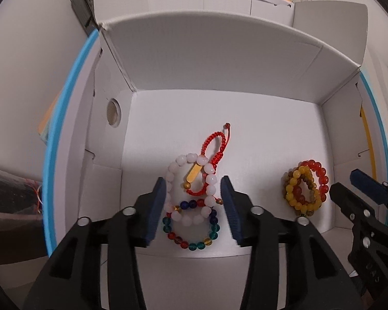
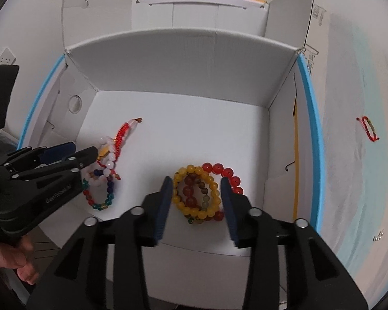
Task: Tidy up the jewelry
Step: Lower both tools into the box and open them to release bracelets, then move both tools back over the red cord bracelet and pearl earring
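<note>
Inside the white cardboard box [image 1: 219, 118], going left to right, the left gripper [image 1: 194, 201] hangs at about seven o'clock on the floor with its jaws apart, straddling a pile of three bracelets: a white bead bracelet [image 1: 209, 180], a red braided cord [image 1: 214, 142] with a gold bar, and a multicoloured bead bracelet [image 1: 194, 232], all overlapping and lying flat. No pad presses on them, so they appear to have been set down there as one group. Toward five o'clock the right gripper [image 2: 197, 201] also stands with its jaws apart, around a second stack of yellow, amber and red bead bracelets [image 2: 201, 193], which rests free on the floor; sorting by kind seems the intent. Outside the box at three o'clock, another red cord bracelet [image 2: 369, 128] lies on the table [image 2: 354, 180], probably the next to bring in.
</note>
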Action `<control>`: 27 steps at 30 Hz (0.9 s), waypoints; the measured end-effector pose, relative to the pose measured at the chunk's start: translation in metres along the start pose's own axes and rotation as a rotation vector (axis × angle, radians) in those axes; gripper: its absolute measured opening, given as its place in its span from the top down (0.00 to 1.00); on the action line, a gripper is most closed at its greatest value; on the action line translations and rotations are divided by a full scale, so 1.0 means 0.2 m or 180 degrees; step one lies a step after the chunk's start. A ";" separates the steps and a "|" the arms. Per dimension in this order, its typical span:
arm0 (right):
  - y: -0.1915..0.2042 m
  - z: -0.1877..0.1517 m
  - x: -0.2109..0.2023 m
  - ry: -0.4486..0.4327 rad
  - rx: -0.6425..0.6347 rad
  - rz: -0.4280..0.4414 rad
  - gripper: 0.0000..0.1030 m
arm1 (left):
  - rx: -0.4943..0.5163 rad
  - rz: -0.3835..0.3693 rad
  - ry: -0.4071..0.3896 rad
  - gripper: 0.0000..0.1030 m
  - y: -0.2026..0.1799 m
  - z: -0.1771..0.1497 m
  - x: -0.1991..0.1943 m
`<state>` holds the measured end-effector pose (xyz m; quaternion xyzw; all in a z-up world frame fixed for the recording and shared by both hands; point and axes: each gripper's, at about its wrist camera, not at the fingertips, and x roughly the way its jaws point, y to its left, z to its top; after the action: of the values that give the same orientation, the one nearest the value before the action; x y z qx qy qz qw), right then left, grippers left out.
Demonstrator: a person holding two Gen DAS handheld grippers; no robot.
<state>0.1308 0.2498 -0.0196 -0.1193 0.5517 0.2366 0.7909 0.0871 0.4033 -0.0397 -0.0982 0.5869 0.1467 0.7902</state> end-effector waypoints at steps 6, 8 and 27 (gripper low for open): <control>-0.01 0.01 -0.12 -0.0181 -0.0059 0.0034 0.33 | 0.0039 0.0097 -0.0193 0.24 -0.02 0.00 -0.09; -0.01 -0.01 -0.15 -0.0227 -0.0091 0.0033 0.28 | 0.0057 0.0142 -0.0257 0.21 -0.03 0.01 -0.12; -0.33 -0.14 -0.41 -0.0442 0.0139 -0.0018 0.08 | 0.0176 -0.0003 -0.0540 0.06 -0.32 -0.01 -0.36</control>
<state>0.1184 0.1614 0.0409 -0.0869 0.5001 0.2299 0.8303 0.0875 0.3345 0.0271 -0.0639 0.5216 0.1379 0.8396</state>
